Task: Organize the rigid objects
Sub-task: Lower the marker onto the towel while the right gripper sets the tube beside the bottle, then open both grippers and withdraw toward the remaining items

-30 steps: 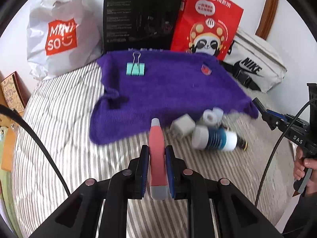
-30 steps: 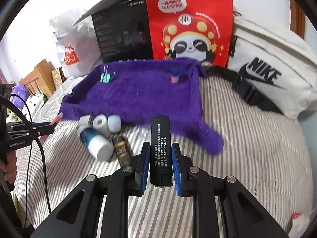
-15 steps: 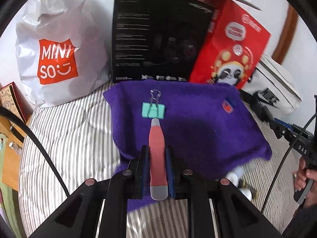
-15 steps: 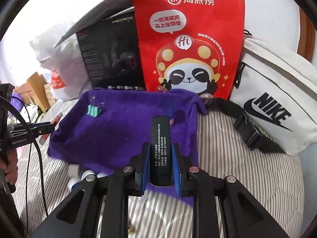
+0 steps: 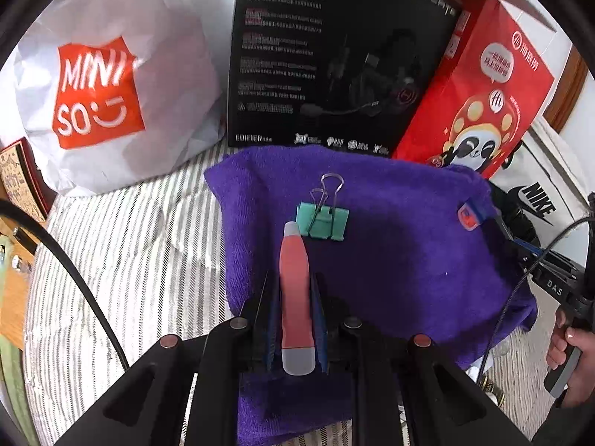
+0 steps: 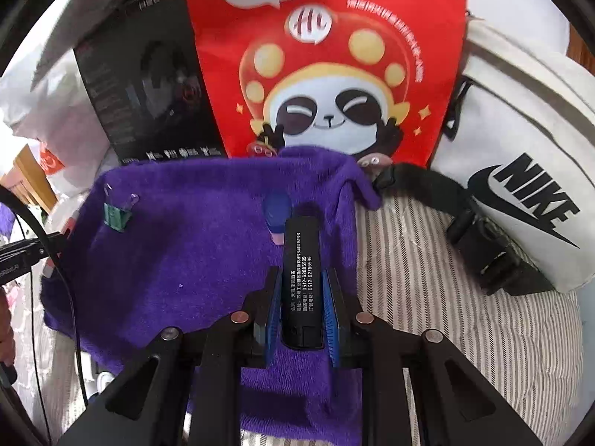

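Note:
My left gripper [image 5: 293, 297] is shut on a red and grey pen-shaped tool [image 5: 295, 290], held over the purple towel [image 5: 390, 260], its tip next to a green binder clip [image 5: 322, 220]. My right gripper [image 6: 301, 290] is shut on a black stick with white print [image 6: 300, 278], over the towel's right part [image 6: 186, 252]. Its tip is beside a small blue and pink object [image 6: 277, 213], which also shows in the left wrist view [image 5: 469, 217]. The clip shows in the right wrist view [image 6: 117, 216].
Behind the towel stand a white Miniso bag [image 5: 111, 85], a black box [image 5: 334, 63] and a red panda bag [image 6: 327, 59]. A white Nike bag [image 6: 520, 171] with a black strap lies at right on the striped bed [image 5: 130, 260].
Both grippers moved forward and lower over the purple towel, each still holding its object. The loose items on the bed dropped out of view below.

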Tool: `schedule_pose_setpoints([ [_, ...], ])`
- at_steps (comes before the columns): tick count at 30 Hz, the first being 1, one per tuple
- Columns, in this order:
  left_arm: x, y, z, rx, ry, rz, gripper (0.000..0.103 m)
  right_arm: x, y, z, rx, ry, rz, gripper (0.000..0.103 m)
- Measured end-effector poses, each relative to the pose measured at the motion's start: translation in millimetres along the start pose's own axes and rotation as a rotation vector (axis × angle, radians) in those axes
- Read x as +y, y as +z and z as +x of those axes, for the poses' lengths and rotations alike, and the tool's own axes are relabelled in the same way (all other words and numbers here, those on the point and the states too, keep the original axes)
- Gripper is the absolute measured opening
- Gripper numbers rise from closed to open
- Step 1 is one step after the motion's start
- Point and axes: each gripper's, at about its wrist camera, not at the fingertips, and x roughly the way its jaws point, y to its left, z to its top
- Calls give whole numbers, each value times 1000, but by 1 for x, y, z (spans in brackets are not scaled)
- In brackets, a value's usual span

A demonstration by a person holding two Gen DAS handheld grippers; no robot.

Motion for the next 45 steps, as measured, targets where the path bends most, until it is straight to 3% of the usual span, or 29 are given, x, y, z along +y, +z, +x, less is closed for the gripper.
schedule_pose_setpoints([
  [13, -6, -2, 19, 44, 16, 30, 17, 5, -4, 25, 54, -25, 18, 22],
  [31, -19, -5, 38, 99, 84, 96, 20, 21, -9, 36, 43, -16, -52, 23],
  [35, -23, -8, 36, 122, 34, 91, 38, 20, -10, 30, 45, 41, -43, 38],
  [38, -28, -13, 32, 136, 66, 102, 39, 19, -11, 20, 35, 44, -21, 48],
  [45, -42, -39, -21, 67, 67, 107, 39, 11, -23, -23, 7, 50, 9, 49],
])
